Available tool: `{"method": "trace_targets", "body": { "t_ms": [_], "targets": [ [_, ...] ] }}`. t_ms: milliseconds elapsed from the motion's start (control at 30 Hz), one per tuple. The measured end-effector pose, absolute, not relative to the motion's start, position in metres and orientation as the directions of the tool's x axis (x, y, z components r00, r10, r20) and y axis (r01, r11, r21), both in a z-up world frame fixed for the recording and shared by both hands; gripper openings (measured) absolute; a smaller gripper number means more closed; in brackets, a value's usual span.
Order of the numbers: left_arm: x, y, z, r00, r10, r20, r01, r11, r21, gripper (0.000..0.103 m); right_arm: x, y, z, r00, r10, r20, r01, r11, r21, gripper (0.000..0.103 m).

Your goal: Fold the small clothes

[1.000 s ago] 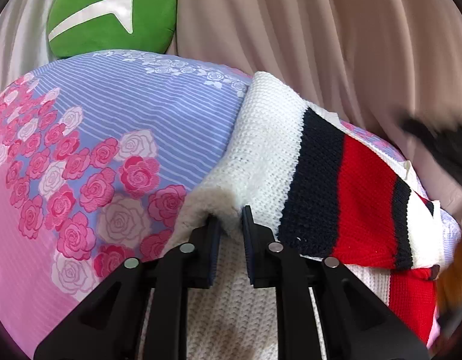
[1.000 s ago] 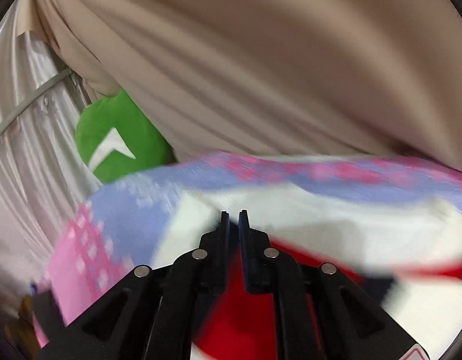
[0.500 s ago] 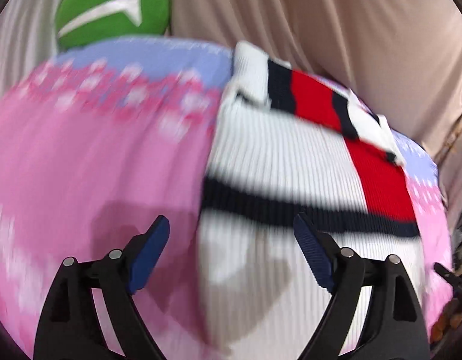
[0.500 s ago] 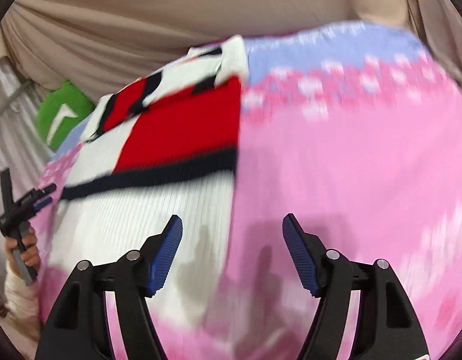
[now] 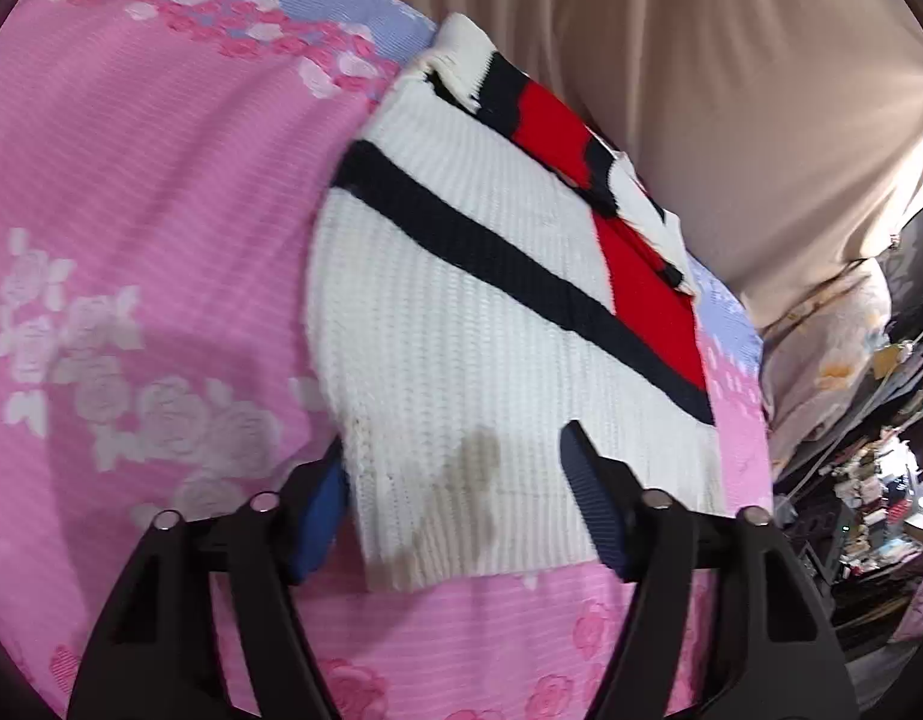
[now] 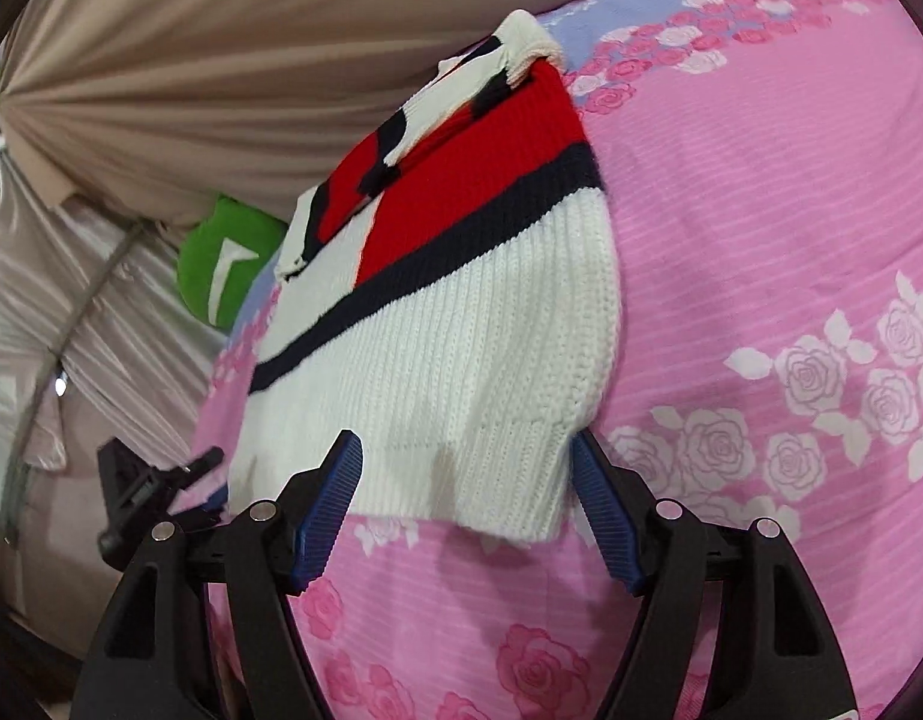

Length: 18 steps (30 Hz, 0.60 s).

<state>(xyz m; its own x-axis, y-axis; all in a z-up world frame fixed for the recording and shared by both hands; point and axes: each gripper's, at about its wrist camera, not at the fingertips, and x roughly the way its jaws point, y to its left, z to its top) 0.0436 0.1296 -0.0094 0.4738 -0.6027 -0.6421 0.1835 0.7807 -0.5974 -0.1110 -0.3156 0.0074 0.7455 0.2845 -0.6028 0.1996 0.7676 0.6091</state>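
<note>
Both grippers, L (image 5: 455, 486) & R (image 6: 467, 498), gape, holding nothing, at white ribbed knit sweater w/ red-navy blocks (image 5: 461, 324). Risk: pinching pink rose-print bedsheet (image 5: 131, 210) w/ hem, dragging fold askew.

Beige drapes (image 5: 731, 96) behind rose-print bedspread (image 5: 149, 192)

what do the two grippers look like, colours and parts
Both look alike. The left gripper and right gripper each have two matte black plastic fingers with triangular cut-outs, round silver screw heads along the top, and ribbed blue pads on the inner faces. No cables, sleeves or clear markings show.
</note>
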Motion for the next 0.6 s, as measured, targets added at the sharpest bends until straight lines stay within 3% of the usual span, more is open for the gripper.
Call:
{"method": "trace_targets", "body": {
  "t_ms": [33, 67, 100, 133, 300, 600],
  "targets": [
    [0.047, 0.126, -0.011, 0.465, -0.609, -0.642, 0.182, 0.776, -0.604, 0.049, -0.109, -0.315, 0.007, 0.744, 0.277, -0.608, 0.209, 0.768, 0.605, 0.062],
    [0.047, 0.124, -0.010, 0.464, -0.609, -0.643, 0.185, 0.777, -0.602, 0.038, -0.107, -0.313, 0.007, 0.744, 0.269, -0.612, 0.213, 0.772, 0.599, 0.046],
    [0.048, 0.123, -0.010, 0.472, -0.597, -0.649, 0.182, 0.786, -0.591, 0.019, -0.106, -0.311, 0.008, 0.745, 0.270, -0.610, 0.206, 0.777, 0.595, 0.034],
    [0.046, 0.122, -0.008, 0.481, -0.579, -0.659, 0.175, 0.800, -0.574, 0.009, -0.106, -0.309, 0.008, 0.746, 0.272, -0.607, 0.200, 0.778, 0.595, 0.013],
    [0.017, 0.137, 0.025, 0.563, -0.550, -0.616, 0.209, 0.817, -0.538, 0.006, -0.129, -0.300, 0.039, 0.834, 0.236, -0.498, 0.124, 0.800, 0.587, 0.008],
    [-0.072, 0.164, 0.117, 0.678, -0.616, -0.401, 0.398, 0.766, -0.504, 0.006, -0.215, -0.275, 0.137, 0.962, 0.167, -0.216, -0.042, 0.871, 0.489, 0.006]
  ]
}}
